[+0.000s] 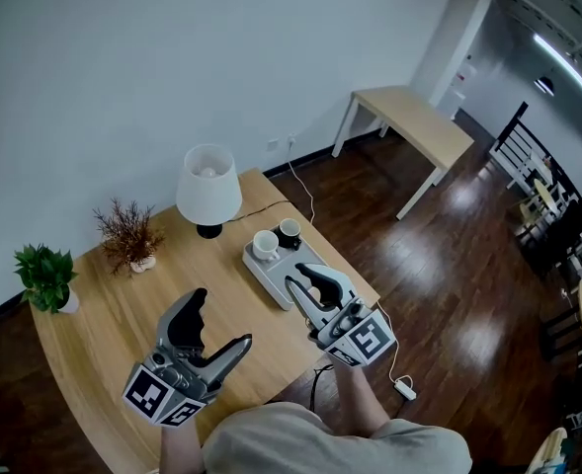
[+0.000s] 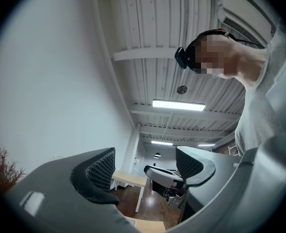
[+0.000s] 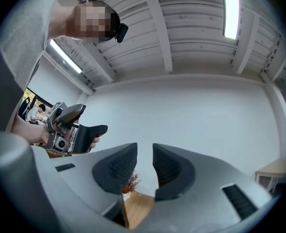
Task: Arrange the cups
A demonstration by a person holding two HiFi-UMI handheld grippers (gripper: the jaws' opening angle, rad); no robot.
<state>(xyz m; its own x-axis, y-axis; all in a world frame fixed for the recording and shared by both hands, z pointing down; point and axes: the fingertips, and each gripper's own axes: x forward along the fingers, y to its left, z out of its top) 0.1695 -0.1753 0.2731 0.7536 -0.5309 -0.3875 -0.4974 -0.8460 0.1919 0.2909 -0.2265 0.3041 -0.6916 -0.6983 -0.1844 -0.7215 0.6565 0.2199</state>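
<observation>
A white cup (image 1: 265, 245) and a dark cup (image 1: 290, 231) stand side by side at the far end of a pale grey tray (image 1: 271, 277) on the wooden table (image 1: 113, 314). My right gripper (image 1: 298, 276) hovers above the tray's near end. Its jaws are a narrow gap apart with nothing between them (image 3: 144, 159). My left gripper (image 1: 221, 321) is held over the table's near part, left of the tray. It is wide open and empty (image 2: 145, 165). Both gripper views look up at the wall and ceiling, so neither shows the cups.
A white-shaded lamp (image 1: 208, 186) stands behind the tray. A dried plant (image 1: 129, 235) and a green potted plant (image 1: 46, 276) stand at the table's left. A second table (image 1: 414, 126) stands across the dark floor. A cable and power strip (image 1: 405, 390) lie at the right.
</observation>
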